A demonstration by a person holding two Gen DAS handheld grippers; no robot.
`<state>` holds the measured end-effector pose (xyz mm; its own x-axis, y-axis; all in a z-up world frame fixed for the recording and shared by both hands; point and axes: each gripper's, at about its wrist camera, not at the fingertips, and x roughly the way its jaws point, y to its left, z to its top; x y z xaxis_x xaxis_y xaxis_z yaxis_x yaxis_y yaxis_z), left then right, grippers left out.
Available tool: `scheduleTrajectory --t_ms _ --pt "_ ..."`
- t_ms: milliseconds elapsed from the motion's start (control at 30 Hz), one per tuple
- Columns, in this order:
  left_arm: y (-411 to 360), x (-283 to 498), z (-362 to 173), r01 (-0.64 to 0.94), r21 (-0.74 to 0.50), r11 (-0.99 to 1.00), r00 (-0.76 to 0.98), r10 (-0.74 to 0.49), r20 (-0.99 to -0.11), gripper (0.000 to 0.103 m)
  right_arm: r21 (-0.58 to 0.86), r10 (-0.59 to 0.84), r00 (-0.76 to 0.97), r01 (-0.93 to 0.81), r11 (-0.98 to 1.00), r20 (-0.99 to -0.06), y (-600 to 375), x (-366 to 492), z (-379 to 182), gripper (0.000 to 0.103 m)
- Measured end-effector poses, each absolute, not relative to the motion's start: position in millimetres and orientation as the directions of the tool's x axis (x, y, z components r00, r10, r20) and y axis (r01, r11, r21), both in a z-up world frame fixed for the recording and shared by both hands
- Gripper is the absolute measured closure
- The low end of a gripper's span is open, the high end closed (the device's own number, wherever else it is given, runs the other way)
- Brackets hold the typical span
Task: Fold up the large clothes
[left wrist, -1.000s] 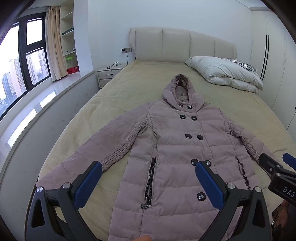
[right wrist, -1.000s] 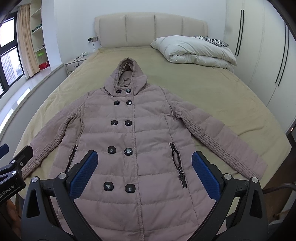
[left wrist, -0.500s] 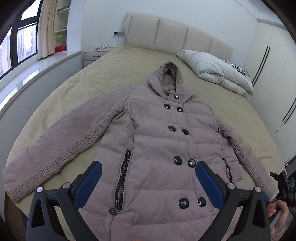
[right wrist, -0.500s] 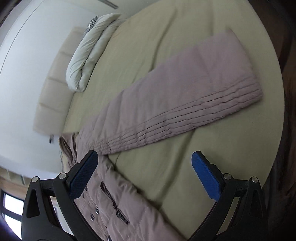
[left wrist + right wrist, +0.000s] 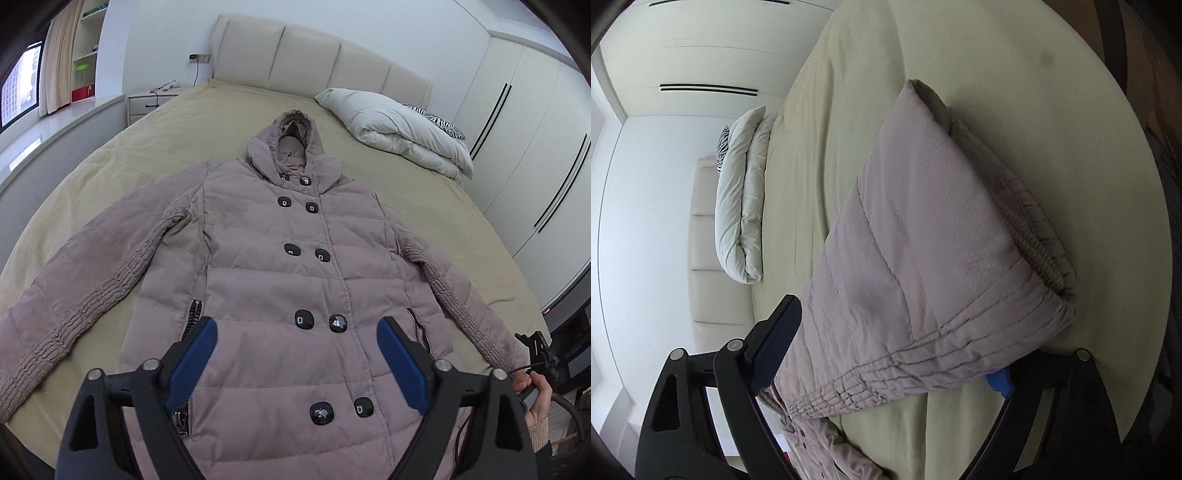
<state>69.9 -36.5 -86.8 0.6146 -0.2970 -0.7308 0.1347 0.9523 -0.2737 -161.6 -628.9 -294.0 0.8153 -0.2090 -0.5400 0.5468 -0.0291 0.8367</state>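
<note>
Coat [image 5: 295,280] flat on bed [image 5: 110,158]; left gripper [image 5: 295,354] wide open above hem, right gripper [image 5: 894,354] open, straddling sleeve cuff [image 5: 960,280]. One coat, two pillows [image 5: 399,125].

A bed [image 5: 110,177] with beige cover; at its head a padded headboard [image 5: 310,48], a folded white duvet [image 5: 399,129], beside it a nightstand [image 5: 147,103], perhaps wardrobe doors [image 5: 524,122].

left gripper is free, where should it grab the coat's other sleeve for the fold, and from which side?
Likely the ribbed cuff end of the free sleeve, entering from the outer bed edge with one finger under it. That sleeve lies flat, angled away from the coat body, its end near the mattress edge. The left gripper hangs open over the hem; the right gripper straddles the opposite sleeve.
</note>
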Motion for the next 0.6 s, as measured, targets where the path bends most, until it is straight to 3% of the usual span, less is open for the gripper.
scheduleTrajectory --t_ms 100,133,167,267,367,500,600 --pt "-32.9 73.9 -93.5 0.134 -0.312 0.941 0.591 -0.328 -0.737 0.032 0.792 -0.226 0.781 0.607 0.06 -0.582 -642.9 -152.8 -286.2 0.046" --pt "-31.2 75.8 -95.2 0.133 -0.321 0.938 0.588 -0.336 -0.736 0.033 0.775 -0.223 0.773 0.624 0.102 -0.594 -647.0 -147.6 -281.0 0.063" --pt "-29.6 77.5 -96.4 0.135 -0.335 0.932 0.584 -0.348 -0.733 0.034 0.752 -0.227 0.761 0.644 0.141 -0.608 -649.8 -141.0 -273.8 0.072" --pt "-26.3 85.2 -97.6 0.149 -0.388 0.91 0.571 -0.399 -0.717 0.035 0.646 -0.294 0.721 0.693 0.319 -0.628 -648.7 -119.0 -238.8 0.078" --pt "-25.2 96.1 -96.4 0.167 -0.477 0.863 0.549 -0.483 -0.682 0.036 0.42 -0.39 0.701 0.688 0.592 -0.597 -614.9 -75.7 -176.1 0.082" --pt "-20.8 115.0 -97.6 0.154 -0.661 0.734 0.496 -0.636 -0.591 0.03 -0.051 -0.482 0.737 0.523 0.851 -0.474 -522.8 -24.9 -116.5 0.084" --pt "-22.8 125.5 -96.6 0.155 -0.754 0.638 0.459 -0.723 -0.517 0.021 -0.438 -0.502 0.802 0.343 0.831 -0.323 -431.2 -7.4 -103.9 0.086"
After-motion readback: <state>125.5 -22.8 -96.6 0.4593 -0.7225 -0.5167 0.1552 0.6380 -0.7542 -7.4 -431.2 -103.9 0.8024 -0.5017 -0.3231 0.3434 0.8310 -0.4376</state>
